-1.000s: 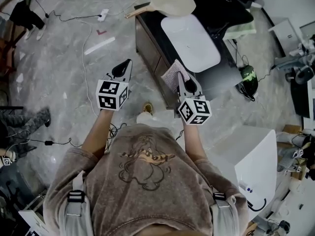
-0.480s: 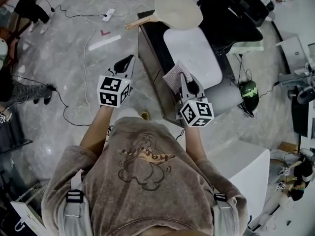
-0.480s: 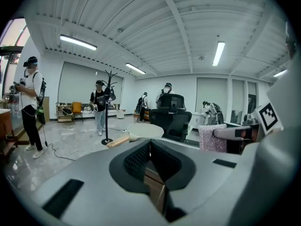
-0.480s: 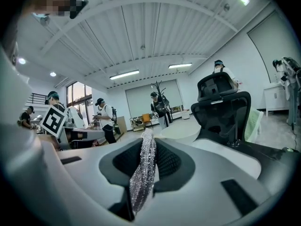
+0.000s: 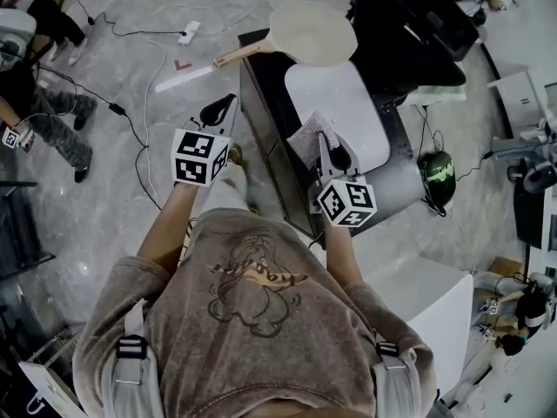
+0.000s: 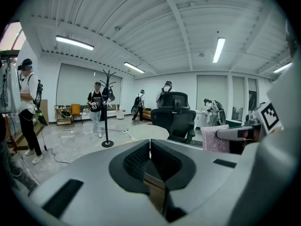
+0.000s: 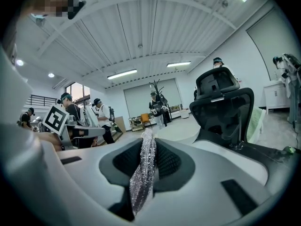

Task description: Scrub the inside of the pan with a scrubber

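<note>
Far left in the head view, a bystander in dark trousers (image 5: 48, 116) stands on the grey marbled floor (image 5: 104, 198), with black cables (image 5: 130, 122) trailing past, a white power strip (image 5: 186, 30) further out and a flat white strip (image 5: 184, 77) lying on the tiles. Coming in, here is the left gripper (image 5: 219, 109), held out over bare floor just left of the long dark table (image 5: 264, 103). Its own view shows its jaws pressed together with nothing between them, and a black coat stand (image 6: 107, 108) and several people stand across the room. Now the target: the pale round pan with a wooden handle (image 5: 309, 26) sits at the far end of that table, handle pointing left past the table's edge, well apart from both grippers. Nearer, over the table's near edge, the glittery silver-pink scrubber (image 5: 305, 139) hangs as a limp sheet, pinched in the closed jaws of the right gripper (image 5: 328, 139). The right gripper view shows it clamped edge-on between the pads. Between that scrubber and the pan lies a white rounded rectangular board (image 5: 341, 94), taking up most of the tabletop. Just right of the pan and board stands a black office chair (image 5: 409, 37), its back close against the table. Further right, a green-and-black rounded object (image 5: 439, 171) rests on the floor beside cables. Down at the lower right, a white cabinet (image 5: 435, 307) stands close by the person's right elbow.
</note>
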The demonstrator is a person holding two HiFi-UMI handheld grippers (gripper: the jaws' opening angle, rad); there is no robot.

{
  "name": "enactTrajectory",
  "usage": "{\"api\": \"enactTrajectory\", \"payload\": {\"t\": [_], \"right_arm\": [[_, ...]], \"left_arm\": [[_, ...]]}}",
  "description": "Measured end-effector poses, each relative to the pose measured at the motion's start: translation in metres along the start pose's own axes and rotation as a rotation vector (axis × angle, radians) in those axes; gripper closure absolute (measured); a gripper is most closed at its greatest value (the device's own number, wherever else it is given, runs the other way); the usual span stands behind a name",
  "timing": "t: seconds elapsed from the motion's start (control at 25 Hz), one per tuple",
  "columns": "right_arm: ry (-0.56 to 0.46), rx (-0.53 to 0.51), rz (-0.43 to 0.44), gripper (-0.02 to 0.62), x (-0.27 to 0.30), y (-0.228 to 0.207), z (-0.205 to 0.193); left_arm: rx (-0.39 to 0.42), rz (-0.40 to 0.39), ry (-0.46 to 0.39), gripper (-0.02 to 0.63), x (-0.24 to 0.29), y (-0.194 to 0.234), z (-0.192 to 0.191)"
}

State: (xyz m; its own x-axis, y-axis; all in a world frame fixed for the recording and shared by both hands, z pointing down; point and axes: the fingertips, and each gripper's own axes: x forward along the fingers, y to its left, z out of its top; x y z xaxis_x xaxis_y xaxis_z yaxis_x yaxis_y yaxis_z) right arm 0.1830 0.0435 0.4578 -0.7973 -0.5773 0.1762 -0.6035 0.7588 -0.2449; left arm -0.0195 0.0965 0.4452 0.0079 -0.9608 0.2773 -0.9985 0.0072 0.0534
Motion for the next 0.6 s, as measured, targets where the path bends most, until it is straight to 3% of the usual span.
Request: {"api": "enactTrajectory", "payload": {"t": [0.2, 0.52, 0.6], "right_arm": [[-0.014, 0.018, -0.022, 0.512, 0.03, -0.017, 0.009], [-0.018, 0.026, -0.055, 0.512, 0.107, -0.027, 0.028], [-0.019, 0.023, -0.067, 0.512, 0.126, -0.029, 0.036]], "left_arm": [[-0.004, -0.035, 0.008, 0.588, 0.035, 0.008, 0.011], [0.028, -0.106, 0.051, 0.583, 0.102, 0.056, 0.032], [0.029, -0.138, 0.057, 0.509, 0.121, 0.066, 0.039]]}}
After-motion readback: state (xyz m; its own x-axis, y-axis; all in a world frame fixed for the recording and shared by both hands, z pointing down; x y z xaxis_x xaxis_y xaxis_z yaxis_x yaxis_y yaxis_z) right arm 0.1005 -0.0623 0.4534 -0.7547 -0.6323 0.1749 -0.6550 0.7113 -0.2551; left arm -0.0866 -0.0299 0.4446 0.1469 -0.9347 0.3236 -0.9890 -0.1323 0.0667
